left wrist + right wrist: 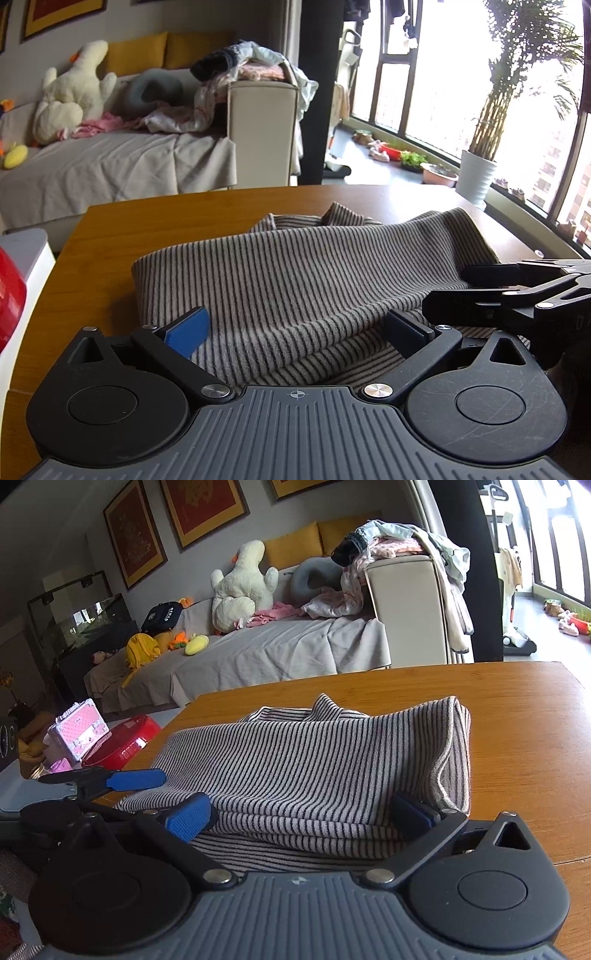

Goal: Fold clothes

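A folded grey garment with thin dark stripes (295, 266) (314, 753) lies on the wooden table (147, 229) (517, 720), its collar at the far side. My left gripper (295, 332) is open wide, and the garment's near left folded edge lies loose between its fingers. My right gripper (301, 816) is also open wide, over the near right part of the same fold. The right gripper (476, 290) shows at the right edge of the left wrist view, just beside the cloth. A blue pad (136, 778) of the left gripper shows in the right wrist view.
A red bowl (122, 738) and a pink case (79, 731) sit off the table's left side. Behind the table stands a sofa (110, 166) with a plush duck (243, 587) and piled clothes (399, 542). A potted plant (476, 177) stands by the window.
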The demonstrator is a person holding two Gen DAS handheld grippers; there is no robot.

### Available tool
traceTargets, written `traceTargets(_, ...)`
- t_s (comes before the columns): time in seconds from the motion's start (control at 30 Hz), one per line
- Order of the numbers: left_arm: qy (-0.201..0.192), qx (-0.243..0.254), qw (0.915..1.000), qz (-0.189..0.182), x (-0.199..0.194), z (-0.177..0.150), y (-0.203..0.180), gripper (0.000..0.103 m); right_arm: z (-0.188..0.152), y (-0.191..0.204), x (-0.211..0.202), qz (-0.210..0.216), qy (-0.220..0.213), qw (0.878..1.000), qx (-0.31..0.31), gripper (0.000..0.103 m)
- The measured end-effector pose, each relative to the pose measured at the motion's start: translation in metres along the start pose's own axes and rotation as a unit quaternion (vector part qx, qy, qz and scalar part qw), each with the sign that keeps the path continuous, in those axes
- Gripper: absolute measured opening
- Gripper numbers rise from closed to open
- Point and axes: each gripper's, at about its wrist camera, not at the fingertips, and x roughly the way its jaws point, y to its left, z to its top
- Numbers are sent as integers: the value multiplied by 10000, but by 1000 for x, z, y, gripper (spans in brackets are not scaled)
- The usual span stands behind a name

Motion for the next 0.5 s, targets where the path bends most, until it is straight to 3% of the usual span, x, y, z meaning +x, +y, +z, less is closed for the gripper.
traceTargets(0.13, 1, -36, 10000, -51, -1, -2, 1, 103, 11, -3, -20, 10, -232, 9992, 336, 96)
traceTargets(0.23, -2, -38, 10000, -48, -1, -3, 1, 103, 26, -2, -37, -450, -599, 9972, 77, 74)
traceTargets(0.3, -8, -50, 10000, -61, -1, -3, 2, 103, 29, -9, -31, -828, -378, 9958, -68, 49)
traceTargets(0.37, -27, -102, 9999, -115, -1, -3, 4, 103, 24, -23, -15, -1117, 68, 9937, -80, 38)
traceTargets(0.43, -46, -154, 9997, -168, -2, -4, 7, 103, 14, -30, -8, -1257, 139, 9916, -281, 38)
traceTargets(0.5, -65, -206, 9995, -222, -3, -4, 10, 103, 13, -29, -6, -1373, 263, 9896, -345, 46)
